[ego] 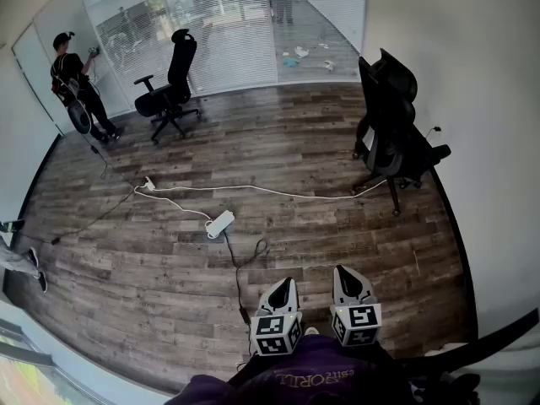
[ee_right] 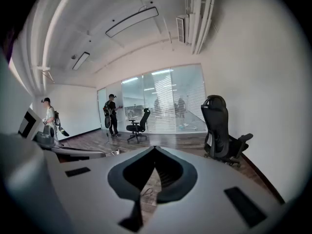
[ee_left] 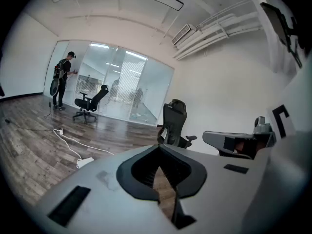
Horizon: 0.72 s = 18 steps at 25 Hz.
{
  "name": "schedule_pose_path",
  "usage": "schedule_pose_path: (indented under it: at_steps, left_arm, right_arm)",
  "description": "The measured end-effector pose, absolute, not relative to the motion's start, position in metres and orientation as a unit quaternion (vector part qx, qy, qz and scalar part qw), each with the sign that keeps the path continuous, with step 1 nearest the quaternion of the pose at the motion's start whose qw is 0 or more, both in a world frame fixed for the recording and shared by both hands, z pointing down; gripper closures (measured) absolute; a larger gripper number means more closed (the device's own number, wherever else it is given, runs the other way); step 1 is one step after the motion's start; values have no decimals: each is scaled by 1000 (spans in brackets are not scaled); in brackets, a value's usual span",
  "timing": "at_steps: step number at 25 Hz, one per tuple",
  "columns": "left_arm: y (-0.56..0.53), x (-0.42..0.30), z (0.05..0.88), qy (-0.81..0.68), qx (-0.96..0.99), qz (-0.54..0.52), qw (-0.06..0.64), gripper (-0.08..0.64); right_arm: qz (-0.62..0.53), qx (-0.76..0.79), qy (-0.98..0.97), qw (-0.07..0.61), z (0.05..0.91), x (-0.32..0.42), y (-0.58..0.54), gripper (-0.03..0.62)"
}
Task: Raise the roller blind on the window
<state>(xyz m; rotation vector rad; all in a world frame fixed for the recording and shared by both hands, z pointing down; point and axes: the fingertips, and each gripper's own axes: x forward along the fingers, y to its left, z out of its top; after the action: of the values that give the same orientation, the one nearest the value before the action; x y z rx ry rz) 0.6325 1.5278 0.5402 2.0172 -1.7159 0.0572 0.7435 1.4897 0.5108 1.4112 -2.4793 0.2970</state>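
Hanging low and close to the person's body, the left gripper (ego: 286, 283) and the right gripper (ego: 342, 271) sit side by side, both pointing forward over the wooden floor (ego: 169, 268). Each gripper's own view shows its fingers brought together at the tips with nothing between them, so both are closed and empty. The roller blind cannot be made out in any view. Far ahead of the fingertips stands a glass wall (ego: 224, 36) with what look like slats, where another person (ego: 76, 83) is busy. Behind and to the left of the left fingers, a bright strip (ego: 21, 365) at the floor's edge may be a window, but no blind shows there. Just ahead of the left fingertips lie a power strip (ego: 219, 224) and its white cable (ego: 253, 189), and an office chair (ego: 392, 133) stands well ahead and to the right of the right fingers. A blind like this is probably light, with soft cloth that creases easily and a stiff bottom rail. It is most likely raised by a thin, limp and rather slippery bead chain or cord at one side. The sensible hold would be a firm pinch on one run of that loop, pulled straight down in short strokes, and never on the cloth.
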Motion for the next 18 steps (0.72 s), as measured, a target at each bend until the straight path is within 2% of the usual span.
schedule_pose_path:
  at_steps: [18]
  left_arm:
    - [1510,649,544,-626,739,31,249,560]
  right_arm:
    - [116,491,-853,135,512,757,1471,597]
